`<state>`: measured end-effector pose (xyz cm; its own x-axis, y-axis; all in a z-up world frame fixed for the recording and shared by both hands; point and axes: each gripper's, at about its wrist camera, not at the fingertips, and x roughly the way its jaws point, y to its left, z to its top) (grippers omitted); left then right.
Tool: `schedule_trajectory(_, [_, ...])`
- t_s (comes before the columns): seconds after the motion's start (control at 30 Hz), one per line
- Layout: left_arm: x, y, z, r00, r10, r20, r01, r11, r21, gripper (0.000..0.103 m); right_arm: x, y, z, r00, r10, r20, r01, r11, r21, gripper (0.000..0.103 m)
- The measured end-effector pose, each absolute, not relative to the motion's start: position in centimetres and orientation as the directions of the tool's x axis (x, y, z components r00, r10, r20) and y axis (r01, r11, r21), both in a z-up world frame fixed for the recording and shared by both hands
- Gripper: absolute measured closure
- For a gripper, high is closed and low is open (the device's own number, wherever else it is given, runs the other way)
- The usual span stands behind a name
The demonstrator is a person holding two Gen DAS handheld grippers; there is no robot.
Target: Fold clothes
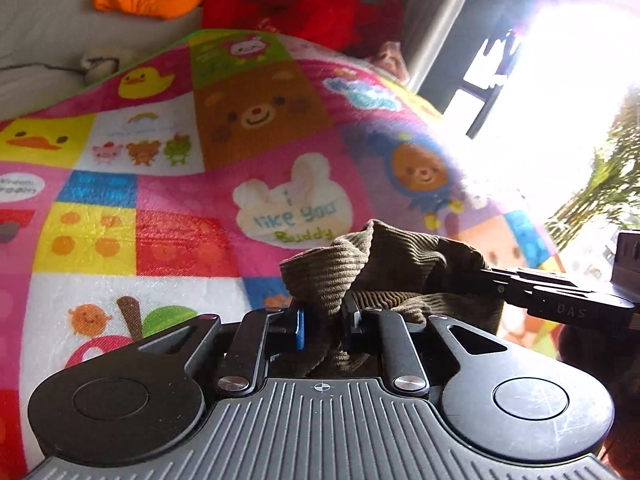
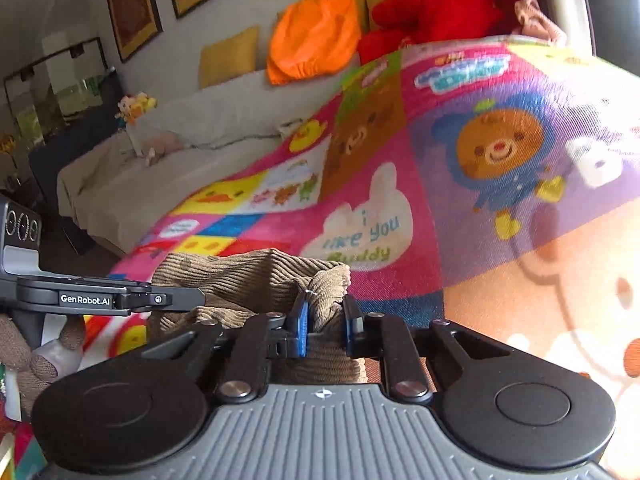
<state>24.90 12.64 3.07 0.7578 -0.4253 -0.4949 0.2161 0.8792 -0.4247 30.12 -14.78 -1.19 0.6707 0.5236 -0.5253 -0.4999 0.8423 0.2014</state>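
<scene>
I had the brown corduroy garment (image 1: pixel 384 276) pinched in both claws, hanging bunched above the cartoon patchwork blanket (image 1: pixel 168 200), on the near side of its "I like you Buddy" rabbit patch (image 1: pixel 294 208). My left gripper (image 1: pixel 324 326) was clamped on a thick twisted wad; my right gripper (image 2: pixel 323 330) was clamped on a flatter fold, close beside the left one. With the two grips so near each other, I judged the cloth might stay crumpled when lowered. The left wad looked bulky enough to slip free. Window glare (image 1: pixel 568 80) beyond the blanket's far right edge could hide the hem from me.
</scene>
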Motion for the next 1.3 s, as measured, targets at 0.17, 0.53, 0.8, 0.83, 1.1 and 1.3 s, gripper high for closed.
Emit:
schedule_trajectory(0.17, [15.4,12.2,7.4,0.777,-0.487,-0.399,0.332,0.856,-0.397,0.086,20.6,-16.8,3.3,0.695,0.579,-0.427,-0.577,0.803,0.15,0.089])
schedule_trajectory(0.53, [2.2,10.8,2.6,0.661,-0.532,-0.528,0.439,0.846,-0.302,0.067,5.3,-17.1,-2.9,0.657,0.534,-0.532,-0.634,0.773,-0.007,0.091])
schedule_trajectory(0.8, [1.1,12.9,6.0,0.716,-0.577,-0.392,0.512,0.816,-0.267,0.017,4.7,-17.3,-6.6,0.647,0.485,-0.589,-0.611,0.792,-0.02,0.091])
schedule_trajectory(0.83, [1.7,12.9,6.7,0.727,-0.584,-0.361,0.517,0.812,-0.272,0.017,4.8,-17.2,-6.8,0.647,0.482,-0.591,-0.611,0.791,-0.024,0.091])
schedule_trajectory(1.1, [12.7,9.3,8.3,0.745,-0.605,-0.281,0.477,0.777,-0.41,0.012,4.3,-17.8,-6.7,0.657,0.463,-0.595,-0.583,0.813,-0.012,0.089])
schedule_trajectory(1.3, [15.6,6.2,3.9,0.588,-0.665,-0.46,0.508,0.746,-0.43,0.013,4.4,-21.7,-3.1,0.738,0.462,-0.491,-0.484,0.87,0.091,0.071])
